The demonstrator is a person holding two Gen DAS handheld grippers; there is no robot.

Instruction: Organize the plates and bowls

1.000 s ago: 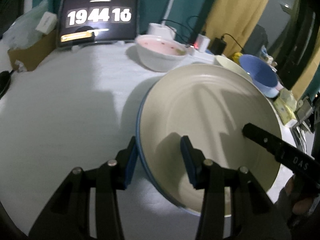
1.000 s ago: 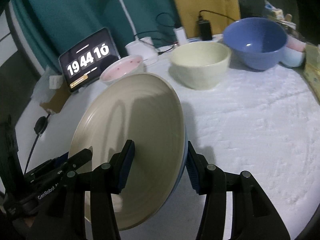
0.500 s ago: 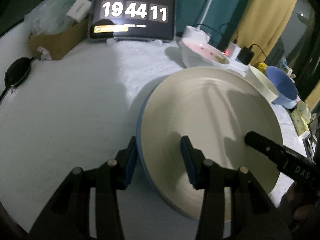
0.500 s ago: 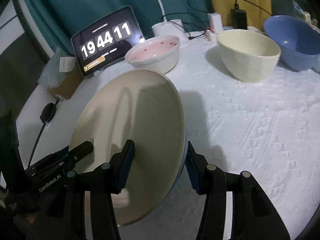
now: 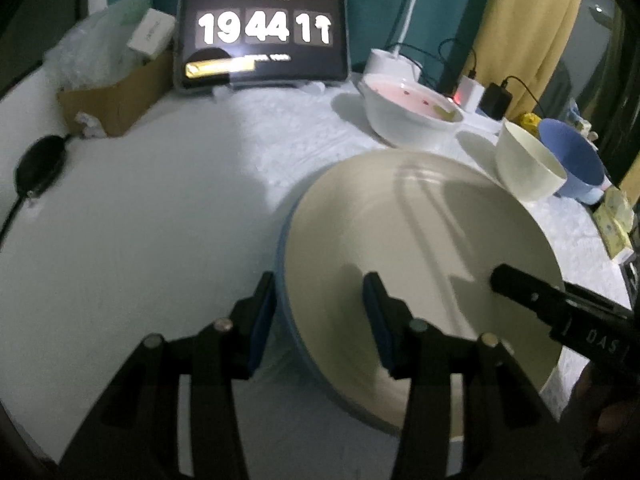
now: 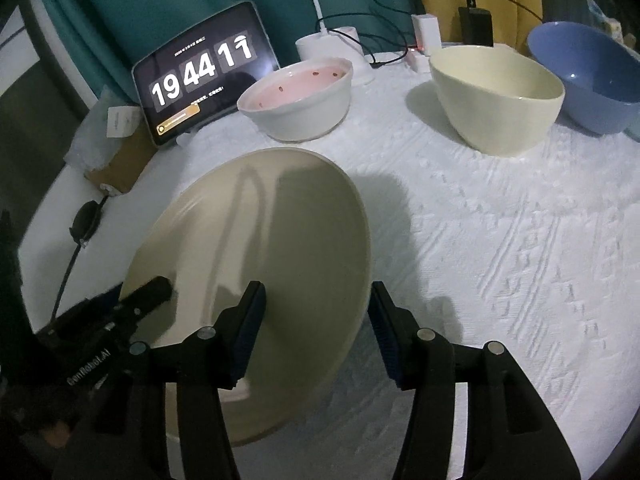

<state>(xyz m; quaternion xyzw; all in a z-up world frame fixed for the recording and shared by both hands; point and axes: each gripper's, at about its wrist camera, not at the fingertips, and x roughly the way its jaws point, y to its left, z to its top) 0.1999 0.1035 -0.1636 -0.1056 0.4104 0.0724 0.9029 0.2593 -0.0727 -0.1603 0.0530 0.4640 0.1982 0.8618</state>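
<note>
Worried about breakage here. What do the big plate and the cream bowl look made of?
Plate: likely glazed ceramic; smooth cream face with soft sheen and faint concentric rings, blue underside at the rim. Cream bowl: probably ceramic too; thick rim, satin gloss. Hard plastic can't be ruled out for either.

A home: curtains [image 6: 132,12], clothed table [image 6: 500,240], tablet clock [image 6: 200,76]

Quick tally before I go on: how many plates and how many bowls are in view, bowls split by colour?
Plate: 1
Pink-inside bowl: 1
Cream bowl: 1
Blue bowl: 1
Total: 4 dishes, 1 plate and 3 bowls. A further dish may sit behind the blue bowl, too hidden to count.
</note>
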